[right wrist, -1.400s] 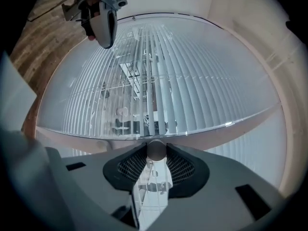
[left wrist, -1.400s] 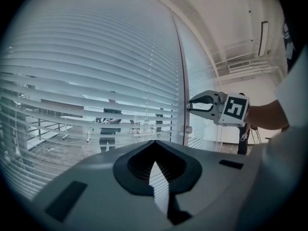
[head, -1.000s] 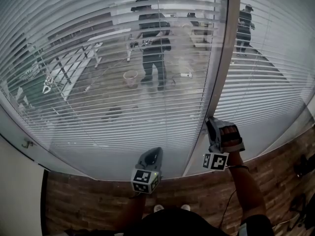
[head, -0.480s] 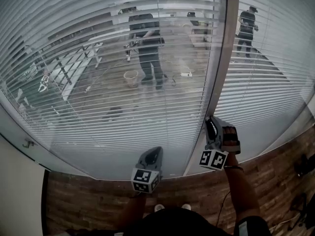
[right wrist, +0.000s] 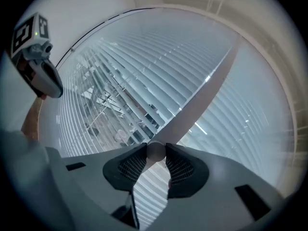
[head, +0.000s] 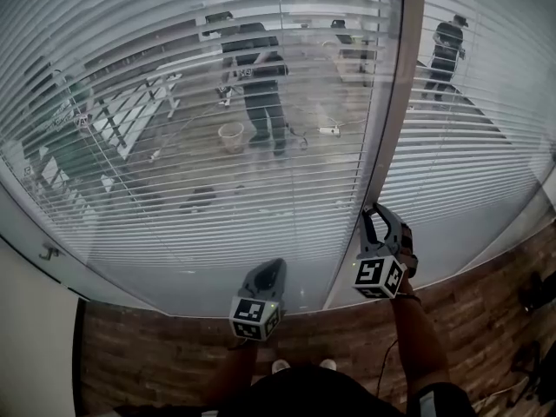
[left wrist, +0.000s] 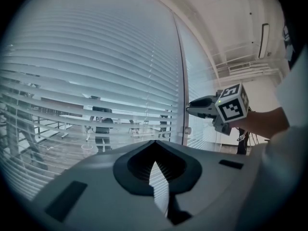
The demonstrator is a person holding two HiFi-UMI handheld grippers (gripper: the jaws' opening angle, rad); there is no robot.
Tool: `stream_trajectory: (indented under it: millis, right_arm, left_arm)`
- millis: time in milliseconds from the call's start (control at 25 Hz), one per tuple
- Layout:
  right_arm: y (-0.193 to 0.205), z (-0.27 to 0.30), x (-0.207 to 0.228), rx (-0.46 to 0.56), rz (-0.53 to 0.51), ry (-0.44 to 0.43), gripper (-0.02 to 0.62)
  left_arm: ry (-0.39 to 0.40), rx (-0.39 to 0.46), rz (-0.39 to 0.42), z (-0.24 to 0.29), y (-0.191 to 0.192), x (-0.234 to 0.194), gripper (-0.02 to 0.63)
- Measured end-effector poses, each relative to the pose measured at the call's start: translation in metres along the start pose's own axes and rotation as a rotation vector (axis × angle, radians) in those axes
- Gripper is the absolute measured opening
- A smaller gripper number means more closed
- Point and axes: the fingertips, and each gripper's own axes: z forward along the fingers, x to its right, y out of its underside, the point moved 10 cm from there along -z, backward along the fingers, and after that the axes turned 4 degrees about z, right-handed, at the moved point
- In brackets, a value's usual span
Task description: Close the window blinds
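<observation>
- A plain pale wall [head: 35,337] fills the far left corner, and a wood-plank floor [head: 156,354] runs along the foot of the glass.
- The left window blinds [head: 156,172] hang over the wide left pane. Their slats are tilted open enough to show the space behind.
- Through those slats a person [head: 256,76] stands beside a pale bucket [head: 231,135] on the far side of the glass.
- The left gripper [head: 268,272] is held level and low, aimed at the bottom of the left pane, left of the post. In the left gripper view its jaws are together at the tips with nothing between them. Whether the tips touch the glass cannot be told.
- A pale vertical post [head: 395,102] divides the two panes, running from the top of the head view down to the floor.
- A small round knob [right wrist: 155,150] sits at the post, low down. It shows clearly only in the right gripper view.
- The right gripper [head: 373,215] is at the post, well apart from the left one and a little higher in the head view. Its two ribbed pads press on either side of the knob, so it is gripping the knob. Its marker cube [head: 380,274] faces the head camera, with the person's forearm [head: 417,328] behind it.
- The right window blinds [head: 486,146] cover the narrower right pane. Their slats are open too, and another person [head: 447,46] is visible beyond them.
- Some dark things [head: 537,292] lie on the floor at the far right, too dim to identify.
</observation>
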Motion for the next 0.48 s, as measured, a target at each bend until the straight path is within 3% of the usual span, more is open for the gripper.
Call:
stream_trajectory:
  millis: [320, 480]
  right_arm:
    - [0.001, 0.002, 0.012, 0.001, 0.336, -0.058, 0.121]
    - [0.002, 0.002, 0.013, -0.002, 0.423, -0.056, 0.122]
  left_arm:
    - [0.005, -0.005, 0.005, 0.001, 0.001, 0.000, 0.000]
    - [-0.005, -0.009, 0.009, -0.001, 0.001, -0.004, 0.000]
